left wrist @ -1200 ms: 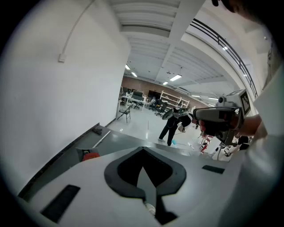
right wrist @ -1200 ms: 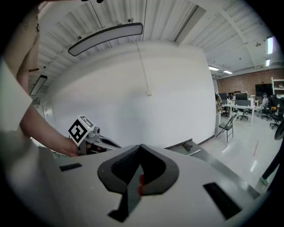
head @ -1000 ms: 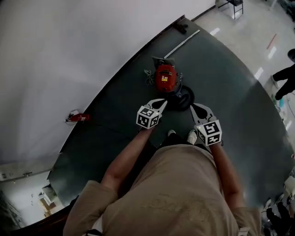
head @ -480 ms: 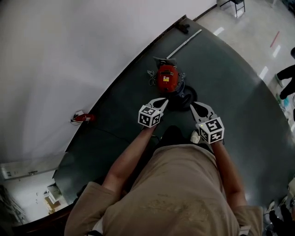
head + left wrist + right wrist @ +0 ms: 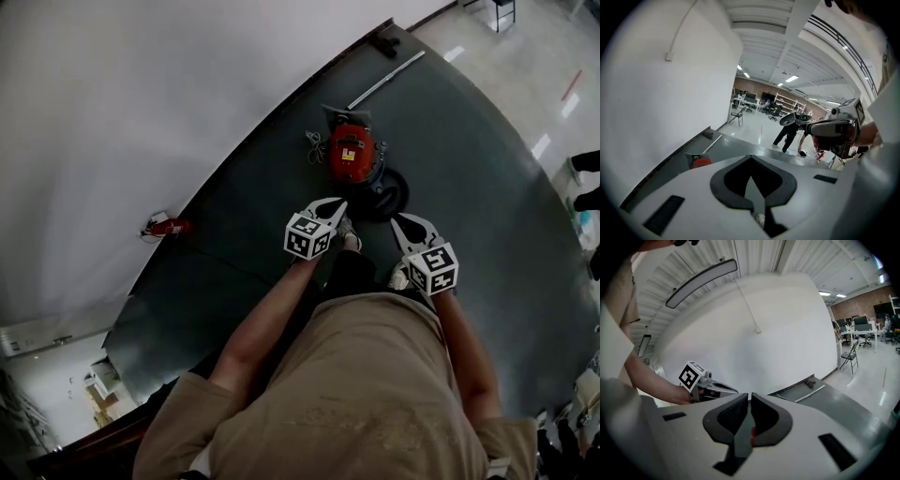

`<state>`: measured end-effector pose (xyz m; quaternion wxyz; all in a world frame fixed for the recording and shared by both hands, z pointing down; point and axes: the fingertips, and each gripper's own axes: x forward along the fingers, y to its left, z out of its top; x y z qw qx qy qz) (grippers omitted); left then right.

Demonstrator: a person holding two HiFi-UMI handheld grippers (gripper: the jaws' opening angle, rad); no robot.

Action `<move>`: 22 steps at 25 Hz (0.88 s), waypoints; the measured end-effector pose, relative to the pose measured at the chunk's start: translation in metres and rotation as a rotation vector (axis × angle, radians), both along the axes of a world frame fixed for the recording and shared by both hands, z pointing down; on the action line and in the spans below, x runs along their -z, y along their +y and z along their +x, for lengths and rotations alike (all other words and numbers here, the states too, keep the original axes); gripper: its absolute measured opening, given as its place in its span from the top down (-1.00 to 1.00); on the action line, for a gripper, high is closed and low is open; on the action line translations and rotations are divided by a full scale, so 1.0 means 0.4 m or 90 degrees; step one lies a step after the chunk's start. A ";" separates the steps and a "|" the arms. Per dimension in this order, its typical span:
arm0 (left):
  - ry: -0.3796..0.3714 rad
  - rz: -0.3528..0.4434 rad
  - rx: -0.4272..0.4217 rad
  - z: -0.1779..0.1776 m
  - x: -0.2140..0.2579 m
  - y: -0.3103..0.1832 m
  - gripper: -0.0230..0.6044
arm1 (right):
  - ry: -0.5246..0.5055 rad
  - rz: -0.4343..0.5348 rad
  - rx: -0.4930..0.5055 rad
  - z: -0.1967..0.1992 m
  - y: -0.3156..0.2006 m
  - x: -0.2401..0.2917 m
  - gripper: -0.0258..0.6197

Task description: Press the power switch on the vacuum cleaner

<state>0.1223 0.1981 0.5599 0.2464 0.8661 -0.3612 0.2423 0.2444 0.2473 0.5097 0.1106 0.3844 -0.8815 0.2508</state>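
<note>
Dark grey floor mat runs along a white wall. The red vacuum cleaner sits on the mat out in front of you, close to the wall. Its power switch is too small to pick out.

Your left tool is near the vacuum cleaner but not touching it. Jaws closed up, nothing in them. Your right tool is just beside the left one. Its jaws show only a thin slit btw the pads & hold nothing.

Only the head view shows the whole vacuum cleaner, w/ a black hose ring just beside it, a silver tube lying farther off & a small red thing by the wall. The left gripper view shows just a bit of red over the tool's body, plus a bent-over person far off. The right gripper view shows your left tool, the wall & a chair.

The vacuum cleaner has a yellow label on top, too small to read. The marker cubes have black & white squares, no words.
</note>
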 end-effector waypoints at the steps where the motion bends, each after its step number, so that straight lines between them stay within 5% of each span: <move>1: 0.002 -0.002 -0.001 -0.020 -0.008 -0.021 0.91 | 0.004 -0.006 0.000 -0.019 -0.024 -0.009 0.88; 15: 0.040 -0.045 -0.033 -0.326 -0.100 -0.358 0.91 | 0.086 -0.100 0.003 -0.298 -0.390 -0.148 0.87; 22: 0.081 -0.073 -0.040 -0.441 -0.187 -0.427 0.91 | 0.163 -0.170 0.032 -0.406 -0.482 -0.288 0.65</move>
